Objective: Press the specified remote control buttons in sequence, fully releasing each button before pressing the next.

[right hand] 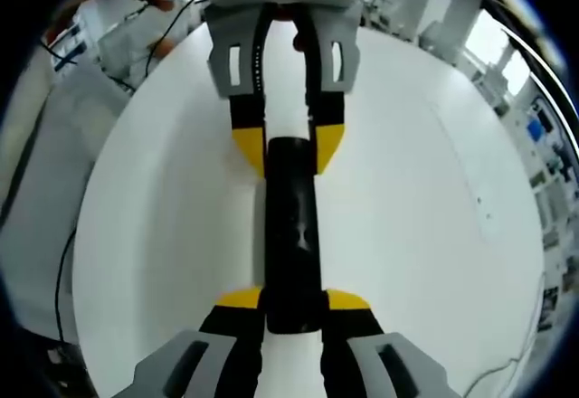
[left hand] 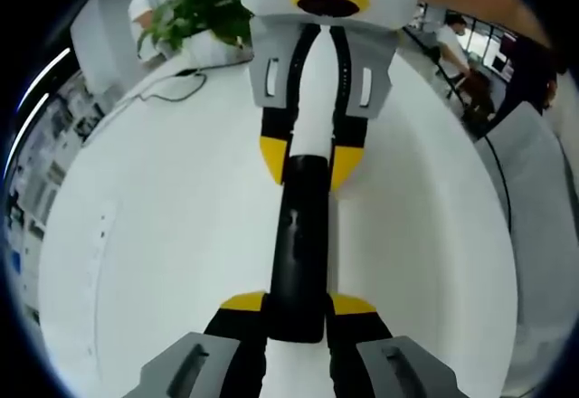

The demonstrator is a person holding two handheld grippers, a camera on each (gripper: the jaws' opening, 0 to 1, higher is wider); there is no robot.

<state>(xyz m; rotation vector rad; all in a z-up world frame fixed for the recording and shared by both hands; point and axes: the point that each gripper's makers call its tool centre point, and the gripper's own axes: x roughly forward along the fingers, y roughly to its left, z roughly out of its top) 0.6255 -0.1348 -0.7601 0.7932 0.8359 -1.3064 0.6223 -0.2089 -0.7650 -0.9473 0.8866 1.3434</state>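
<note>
So the remote control (left hand: 298, 253) is a long black bar lying flat out in the middle of the white table (left hand: 145, 235), well away from any edge. Both grippers have it at once, one per end: the left gripper (left hand: 297, 306) is clamped on the near end in its own view, with the right gripper (left hand: 308, 158) squeezing the far end. Same thing mirrored in the right gripper view, where the right gripper (right hand: 294, 300) has its yellow-tipped jaws closed on the remote control (right hand: 294, 235) and the left gripper (right hand: 289, 149) is across from it.

Biggest risk imo: with both jaws busy holding, nothing's free to press a button. Let one go carelessly and the bar could pivot or skid on that slick top. Can't make out individual buttons either, so a wrong press seems likely.
</note>
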